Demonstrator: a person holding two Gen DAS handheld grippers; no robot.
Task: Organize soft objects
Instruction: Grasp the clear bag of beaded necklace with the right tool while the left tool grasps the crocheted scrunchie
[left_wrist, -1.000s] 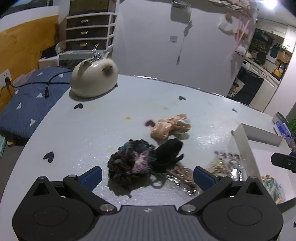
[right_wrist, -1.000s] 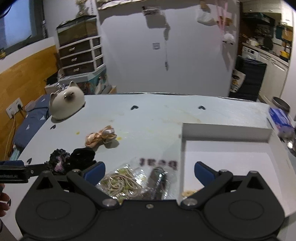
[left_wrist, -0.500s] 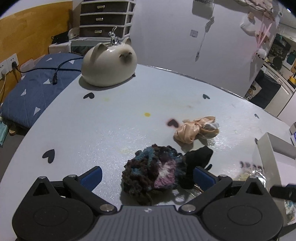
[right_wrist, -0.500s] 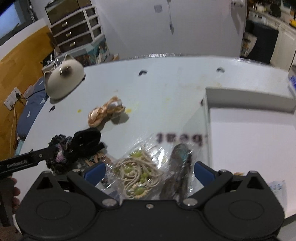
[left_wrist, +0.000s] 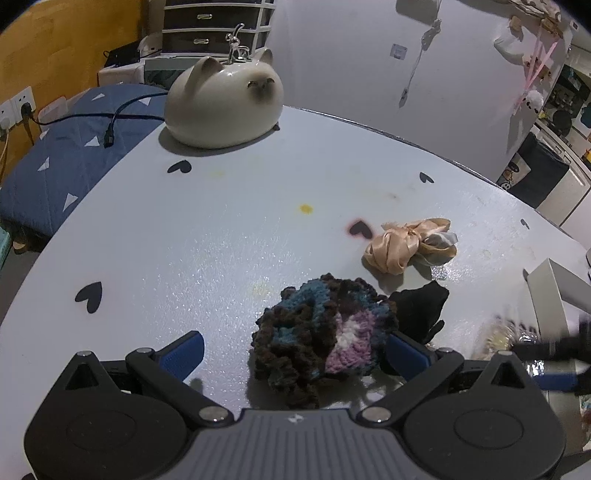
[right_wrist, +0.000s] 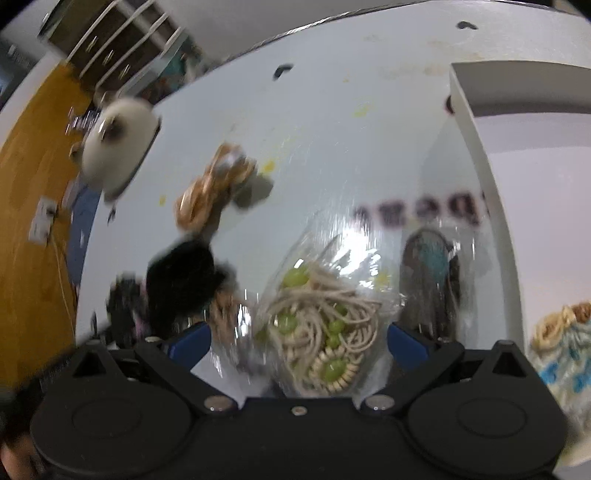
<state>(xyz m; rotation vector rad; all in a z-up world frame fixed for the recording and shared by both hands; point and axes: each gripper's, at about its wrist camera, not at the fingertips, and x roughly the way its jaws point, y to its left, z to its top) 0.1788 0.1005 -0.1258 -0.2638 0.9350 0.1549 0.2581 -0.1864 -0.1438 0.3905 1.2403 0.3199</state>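
Observation:
A dark crocheted scrunchie with blue and purple yarn (left_wrist: 321, 336) lies on the pale table between the open jaws of my left gripper (left_wrist: 295, 350), nearer the right finger. A black soft piece (left_wrist: 421, 306) lies just right of it, and a peach satin scrunchie (left_wrist: 402, 243) lies farther back. My right gripper (right_wrist: 297, 339) is open low over a clear bag of beige cord with green beads (right_wrist: 321, 325). The black piece (right_wrist: 184, 277) and peach scrunchie (right_wrist: 210, 192) show blurred to its left.
A cream cat-shaped ceramic container (left_wrist: 225, 103) stands at the table's far left. A white box (right_wrist: 517, 177) lies to the right, with a blue-and-beige item (right_wrist: 565, 343) inside. A second clear packet with a dark item (right_wrist: 432, 280) lies beside the box.
My left gripper moved forward, so the crocheted scrunchie now lies between its jaws. My right gripper dropped and tilted down over the bag of beaded cord; its view is motion-blurred.

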